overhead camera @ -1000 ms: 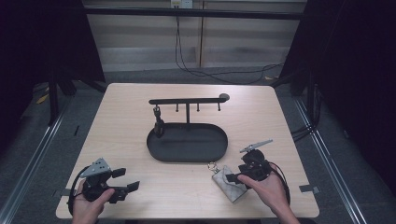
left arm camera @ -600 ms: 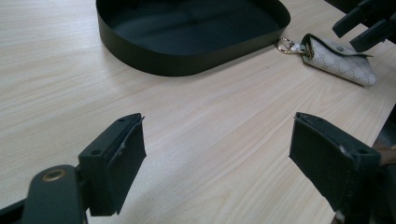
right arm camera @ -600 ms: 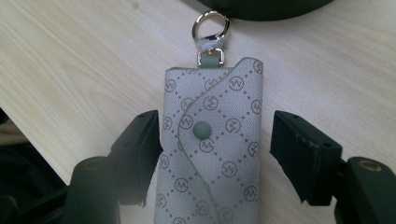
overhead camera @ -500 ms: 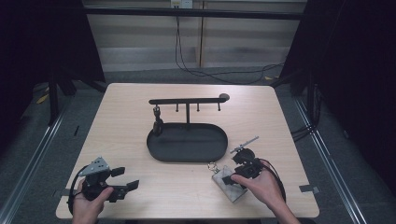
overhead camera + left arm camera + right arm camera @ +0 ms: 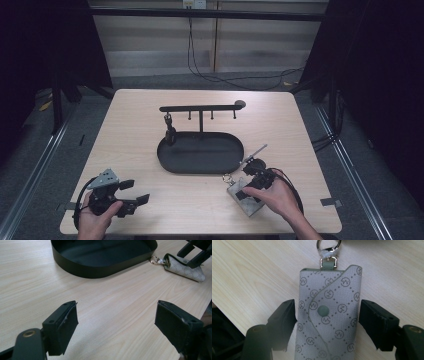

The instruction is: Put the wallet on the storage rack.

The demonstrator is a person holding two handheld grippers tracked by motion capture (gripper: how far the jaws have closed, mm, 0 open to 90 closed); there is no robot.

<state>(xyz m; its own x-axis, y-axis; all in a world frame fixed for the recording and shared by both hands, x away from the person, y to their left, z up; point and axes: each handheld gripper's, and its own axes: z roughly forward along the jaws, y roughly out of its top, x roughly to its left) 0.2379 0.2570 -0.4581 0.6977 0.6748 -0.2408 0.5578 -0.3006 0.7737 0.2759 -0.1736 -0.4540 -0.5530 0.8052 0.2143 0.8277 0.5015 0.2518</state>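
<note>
Pictured on the table by the tray (image 5: 200,152): key pouch (image 5: 328,315), long axis in line with the open right gripper (image 5: 327,322), jaws flanking its sides; left gripper (image 5: 116,327) wide, well apart.

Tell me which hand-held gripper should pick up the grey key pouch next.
Right. The right hand-held gripper already straddles the key pouch, one open jaw on each side. The left hand-held gripper is open over bare table, well short of the pouch beyond the black tray.
</note>
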